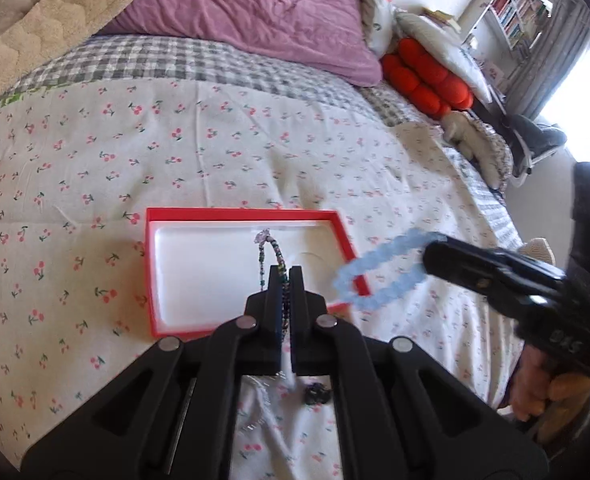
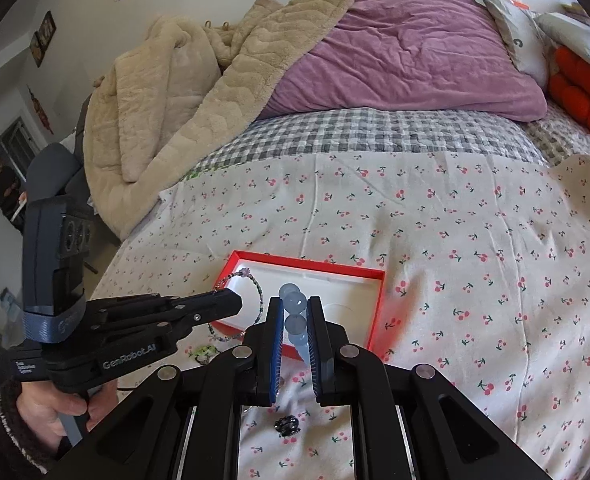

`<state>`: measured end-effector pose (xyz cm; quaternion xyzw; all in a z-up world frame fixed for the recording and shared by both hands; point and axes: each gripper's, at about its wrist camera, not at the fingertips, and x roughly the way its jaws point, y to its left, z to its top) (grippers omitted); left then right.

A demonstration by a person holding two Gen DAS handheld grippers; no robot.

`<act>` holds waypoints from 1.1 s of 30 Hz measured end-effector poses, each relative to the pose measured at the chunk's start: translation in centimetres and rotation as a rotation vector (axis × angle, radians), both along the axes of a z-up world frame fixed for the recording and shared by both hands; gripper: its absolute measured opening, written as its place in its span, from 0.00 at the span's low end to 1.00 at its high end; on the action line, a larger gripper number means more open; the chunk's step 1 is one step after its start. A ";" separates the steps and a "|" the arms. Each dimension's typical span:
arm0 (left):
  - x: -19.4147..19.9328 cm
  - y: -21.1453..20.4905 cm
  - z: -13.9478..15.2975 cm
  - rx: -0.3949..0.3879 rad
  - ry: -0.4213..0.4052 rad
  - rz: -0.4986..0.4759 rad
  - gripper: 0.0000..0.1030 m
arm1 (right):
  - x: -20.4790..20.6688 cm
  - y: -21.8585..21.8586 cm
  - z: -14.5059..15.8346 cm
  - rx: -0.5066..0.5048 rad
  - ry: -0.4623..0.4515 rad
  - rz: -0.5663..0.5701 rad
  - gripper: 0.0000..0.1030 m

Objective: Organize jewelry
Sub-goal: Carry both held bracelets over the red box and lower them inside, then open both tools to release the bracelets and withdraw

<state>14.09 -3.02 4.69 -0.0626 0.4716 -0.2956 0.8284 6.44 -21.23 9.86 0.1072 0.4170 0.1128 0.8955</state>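
Note:
A red box with a white lining [image 1: 183, 272] lies open on the cherry-print bedspread; it also shows in the right wrist view [image 2: 359, 280]. My left gripper [image 1: 286, 276] is shut on a thin multicoloured beaded bracelet [image 1: 273, 250] and holds it over the box. In the right wrist view the bracelet [image 2: 255, 284] loops from the left gripper [image 2: 237, 300]. My right gripper [image 2: 295, 312] is shut on a pale blue bead bracelet [image 2: 295, 322]. In the left wrist view that bracelet [image 1: 375, 276] hangs from the right gripper [image 1: 429, 256] over the box's right corner.
A small dark piece of jewelry [image 2: 287, 426] lies on the bedspread under my grippers, and a greenish one [image 2: 205, 352] left of the box. A purple duvet [image 2: 395, 52], a beige blanket [image 2: 167, 100] and red cushions [image 1: 427, 76] lie at the back.

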 end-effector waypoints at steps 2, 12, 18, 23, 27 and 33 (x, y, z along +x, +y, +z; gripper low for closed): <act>1.1 0.5 -1.3 0.036 0.014 0.035 0.03 | 0.3 -0.1 -0.2 -0.005 0.007 -0.009 0.11; 2.7 0.9 -3.8 0.229 -0.034 0.087 0.03 | 2.8 1.5 -2.1 0.066 0.048 0.028 0.11; 2.7 0.0 -3.6 0.266 -0.087 0.083 0.03 | 4.6 1.4 -4.8 0.041 0.105 0.000 0.11; 3.0 -0.9 -3.7 0.312 -0.121 0.082 0.04 | 5.2 0.2 -5.9 0.010 0.120 -0.036 0.11; 2.6 -1.5 -3.6 0.337 -0.146 0.060 0.04 | 5.1 -0.3 -6.1 -0.017 0.118 -0.043 0.12; 1.5 -2.0 -2.3 0.352 -0.173 0.057 0.36 | 4.8 -0.6 -5.3 -0.029 0.144 -0.058 0.14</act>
